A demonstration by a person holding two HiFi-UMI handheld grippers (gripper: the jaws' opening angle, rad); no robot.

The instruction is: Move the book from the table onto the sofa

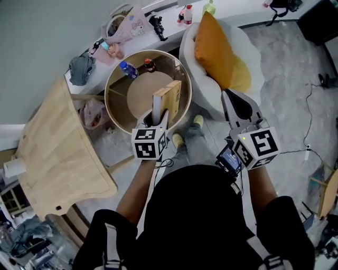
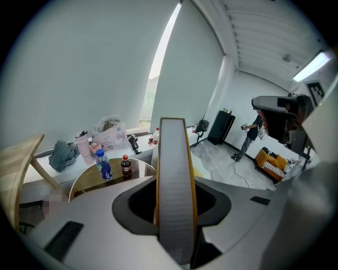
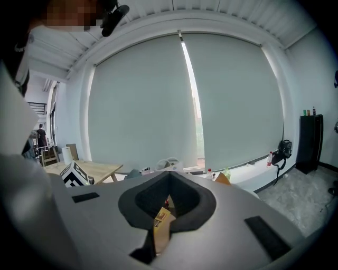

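My left gripper pinches the thick yellow-covered rectangular book low, upright: stiff, weighty, top-heavy. Right gripper, three o'clock, pressed together.

**Round table, ledge, sofa, floor**

Just below and ahead of the left gripper: round table, wooden rim, glassy top. On its far side, beyond the jaws: blue bottle and dark bottle, upright, near each other. Farther ahead, along the wall: white ledge bearing grey cloth, pink bag and small bottles. Ahead of the right gripper: white sofa, orange cushion leaning on it. Left of the left gripper: wooden table. Under all of it, grey marbled floor.
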